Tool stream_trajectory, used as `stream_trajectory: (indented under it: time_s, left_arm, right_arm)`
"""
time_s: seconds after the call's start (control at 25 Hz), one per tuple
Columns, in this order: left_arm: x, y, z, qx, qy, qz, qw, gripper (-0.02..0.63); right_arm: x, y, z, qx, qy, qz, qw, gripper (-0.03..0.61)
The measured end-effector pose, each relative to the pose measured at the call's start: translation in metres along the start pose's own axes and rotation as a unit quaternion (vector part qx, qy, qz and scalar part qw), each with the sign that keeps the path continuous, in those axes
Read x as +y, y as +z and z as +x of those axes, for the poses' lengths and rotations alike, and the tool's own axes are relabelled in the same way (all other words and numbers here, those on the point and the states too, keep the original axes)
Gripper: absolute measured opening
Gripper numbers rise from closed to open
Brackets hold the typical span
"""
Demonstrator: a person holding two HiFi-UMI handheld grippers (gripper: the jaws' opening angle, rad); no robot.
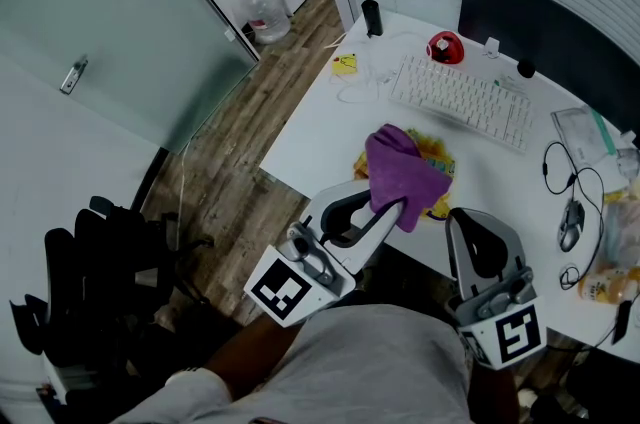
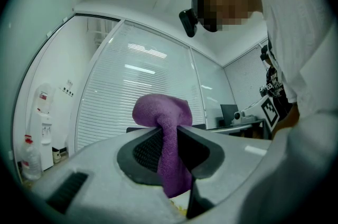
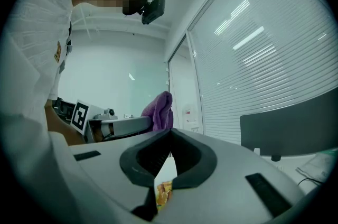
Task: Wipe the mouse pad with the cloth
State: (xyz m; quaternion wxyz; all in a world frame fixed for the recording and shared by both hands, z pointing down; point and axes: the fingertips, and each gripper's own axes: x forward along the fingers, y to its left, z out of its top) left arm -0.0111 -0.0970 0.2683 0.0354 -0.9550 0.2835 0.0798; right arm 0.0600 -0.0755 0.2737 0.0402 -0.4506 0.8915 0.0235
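The cloth hides most of the mouse pad.

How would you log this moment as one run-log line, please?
left claw: shut on purple cloth | right claw: shut, empty | purple cloth: over mouse pad | pad contact: cannot tell

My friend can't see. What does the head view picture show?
The left gripper pinches a purple cloth over a yellow patterned mouse pad near the white desk's front edge. The right gripper is shut beside it. A keyboard, mouse and monitor sit further back.
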Motion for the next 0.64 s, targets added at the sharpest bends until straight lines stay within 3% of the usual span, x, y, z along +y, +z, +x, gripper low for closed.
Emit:
stream_trajectory:
  time_s: [0.64]
  left_arm:
    - [-0.0024, 0.0002, 0.0015, 0.0, 0.009, 0.001, 1.0, 0.078]
  right_arm:
    - [0.0002, -0.0071, -0.0041, 0.011, 0.018, 0.001, 1.0, 0.011]
